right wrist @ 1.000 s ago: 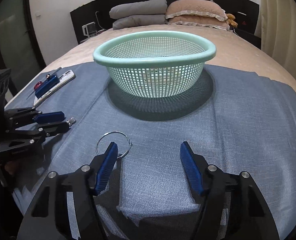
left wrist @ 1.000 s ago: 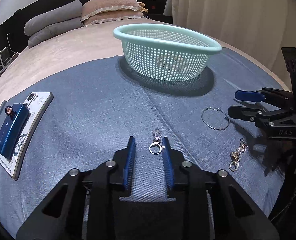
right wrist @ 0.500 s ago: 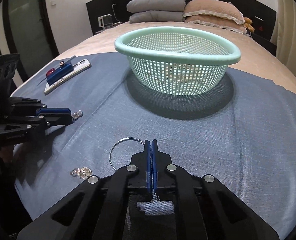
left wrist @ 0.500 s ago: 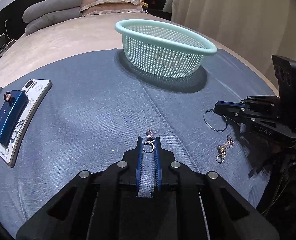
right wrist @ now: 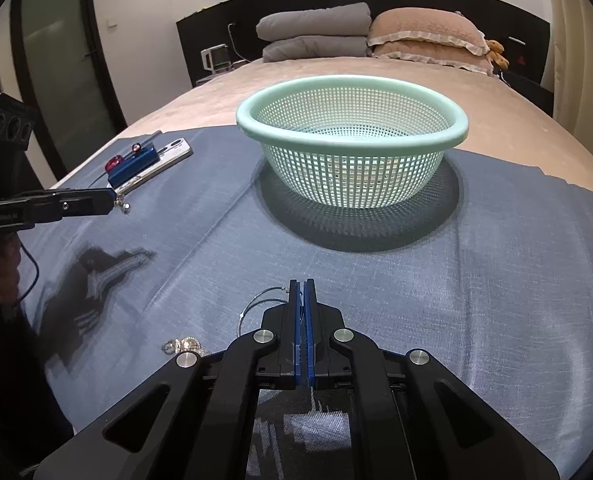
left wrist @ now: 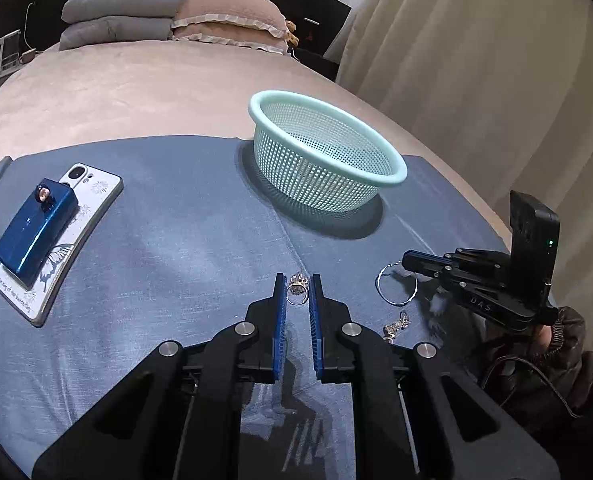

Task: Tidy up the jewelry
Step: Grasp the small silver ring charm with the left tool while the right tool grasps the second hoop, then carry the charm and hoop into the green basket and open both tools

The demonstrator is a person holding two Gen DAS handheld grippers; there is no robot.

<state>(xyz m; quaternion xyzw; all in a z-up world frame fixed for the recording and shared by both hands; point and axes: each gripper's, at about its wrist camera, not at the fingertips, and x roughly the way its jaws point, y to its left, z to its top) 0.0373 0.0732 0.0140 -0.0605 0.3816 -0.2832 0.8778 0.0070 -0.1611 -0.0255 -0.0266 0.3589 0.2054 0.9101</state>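
Over the blue cloth (right wrist: 476, 248) spread on the bed, my left gripper (left wrist: 297, 280) holds a stone-set ring (left wrist: 297, 289), jaws closed on its sides, while my right gripper (right wrist: 301, 286), jaws pressed together, pinches a thin hoop earring (right wrist: 256, 306). Both are lifted clear, apparently bound for the mint basket (right wrist: 452, 130); a clustered earring (right wrist: 184, 345) lies on the cloth.

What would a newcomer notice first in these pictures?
First, the mint-green basket standing upright on the blue cloth over the bed. Next, the left gripper clamps a small ring and the right gripper a thin hoop, both raised above the cloth.
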